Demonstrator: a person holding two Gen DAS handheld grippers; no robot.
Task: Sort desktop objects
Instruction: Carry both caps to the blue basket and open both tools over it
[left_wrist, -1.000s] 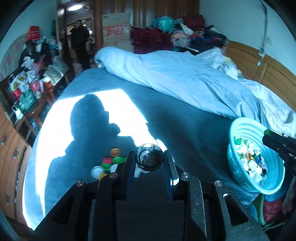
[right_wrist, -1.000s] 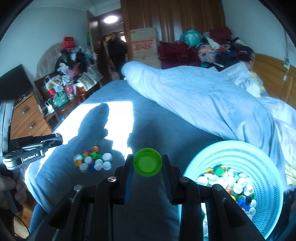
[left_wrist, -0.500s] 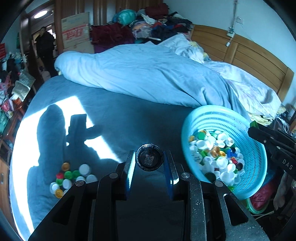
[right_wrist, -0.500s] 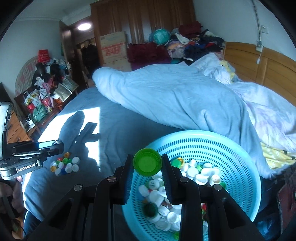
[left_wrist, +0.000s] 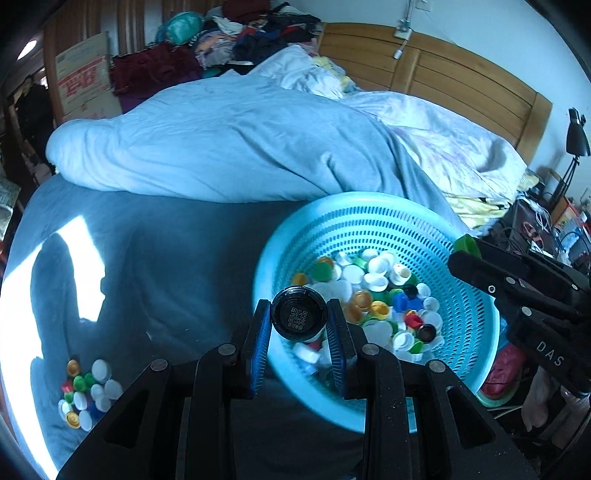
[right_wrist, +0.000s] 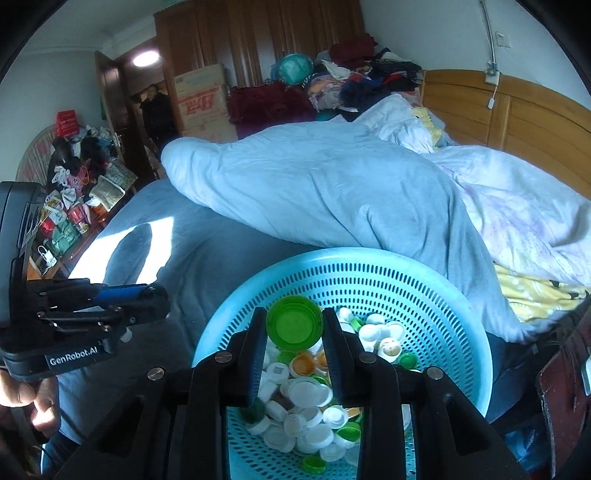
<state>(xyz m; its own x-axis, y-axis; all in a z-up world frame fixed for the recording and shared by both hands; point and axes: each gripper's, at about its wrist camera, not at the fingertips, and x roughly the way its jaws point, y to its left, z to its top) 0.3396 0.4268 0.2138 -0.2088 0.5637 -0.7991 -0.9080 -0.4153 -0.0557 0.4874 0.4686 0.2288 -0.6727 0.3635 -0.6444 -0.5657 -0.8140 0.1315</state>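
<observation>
Now both grippers sit at the turquoise perforated basket (right_wrist: 436, 295), having swung over from the sunlit side of the blue bedsheet (left_wrist: 166, 266) within the last second. Left gripper (left_wrist: 299, 321) is clamped on a black cap (left_wrist: 298, 314) with a QR-code sticker, held above the basket's near-left rim. Right gripper (right_wrist: 294, 332) is clamped on a green cap (right_wrist: 294, 328), held over the basket interior; a second ago it was beside the basket, not yet above it.

Basket already holds many mixed caps (right_wrist: 306, 391): white, green, orange, blue. A smaller pile of loose caps (left_wrist: 86, 395) stays on the sheet, well apart to the left.

Judgement: carry phase done; release is next. Right looks placed for a clean drop. Left is near the rim, so its cap could bounce out.
</observation>
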